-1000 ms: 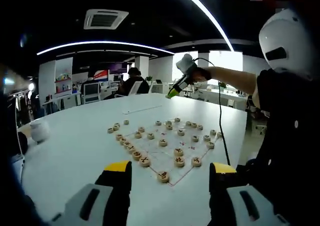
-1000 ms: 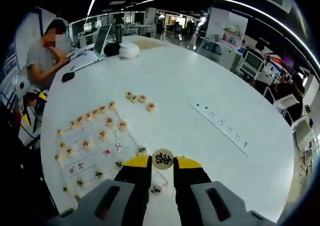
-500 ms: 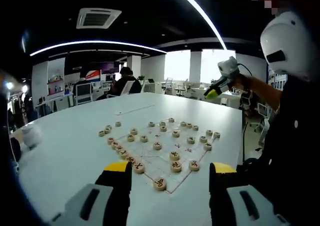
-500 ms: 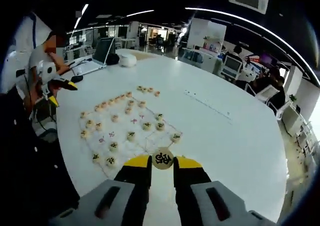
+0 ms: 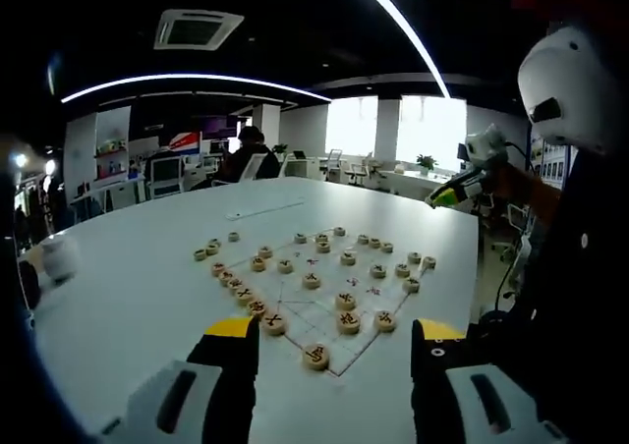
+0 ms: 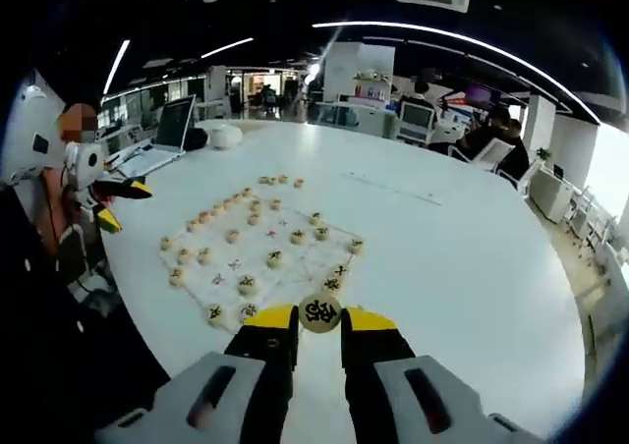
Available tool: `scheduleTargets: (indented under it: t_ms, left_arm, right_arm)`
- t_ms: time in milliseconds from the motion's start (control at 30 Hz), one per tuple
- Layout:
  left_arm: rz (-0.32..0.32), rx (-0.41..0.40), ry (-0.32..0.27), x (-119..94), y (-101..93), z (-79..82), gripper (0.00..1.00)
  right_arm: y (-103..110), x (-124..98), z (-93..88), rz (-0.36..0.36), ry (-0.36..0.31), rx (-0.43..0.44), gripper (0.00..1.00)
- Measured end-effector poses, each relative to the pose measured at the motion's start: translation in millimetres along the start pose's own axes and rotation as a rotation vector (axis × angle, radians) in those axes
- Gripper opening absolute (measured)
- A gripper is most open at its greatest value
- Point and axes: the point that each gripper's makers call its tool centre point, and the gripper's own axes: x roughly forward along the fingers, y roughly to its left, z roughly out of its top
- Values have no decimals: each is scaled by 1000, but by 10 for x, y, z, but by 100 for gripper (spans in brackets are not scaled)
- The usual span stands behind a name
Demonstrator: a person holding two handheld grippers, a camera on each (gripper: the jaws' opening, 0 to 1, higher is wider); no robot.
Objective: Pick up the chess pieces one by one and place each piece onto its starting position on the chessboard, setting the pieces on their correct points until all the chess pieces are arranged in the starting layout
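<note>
1. the right tongs (image 6: 319, 324) are clenched on a round wooden xiangqi piece (image 6: 319, 312) with a dark character on its face, held in the air above the near edge of the chessboard (image 6: 257, 259).
2. the left tongs (image 5: 334, 344) are released, nothing between the yellow-tipped jaws, hovering short of the board's near corner.
3. many pieces already sit on the board's points; a few loose pieces (image 6: 280, 180) lie just beyond its far edge on the white desk (image 6: 462, 267).
4. judged step: carrying one piece to its place. next, lower it onto its empty starting point without nudging neighbours, then let go.
</note>
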Motion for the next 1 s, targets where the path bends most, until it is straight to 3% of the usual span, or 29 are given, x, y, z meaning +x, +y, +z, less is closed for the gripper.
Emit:
scheduleTargets:
  t_ms: [167, 567, 667, 1000]
  left_arm:
    - [12, 4, 16, 3, 24, -52, 63]
    - [-14, 13, 15, 81, -31, 14, 63]
    - [-11, 13, 16, 82, -23, 13, 63]
    - [-6, 10, 22, 61, -22, -15, 63]
  right_arm:
    - [45, 182, -44, -63, 32, 18, 19]
    - [245, 714, -372, -98, 163, -16, 19]
    - [234, 762, -442, -132, 193, -64, 19]
    - [258, 844, -539, -116, 215, -39, 19]
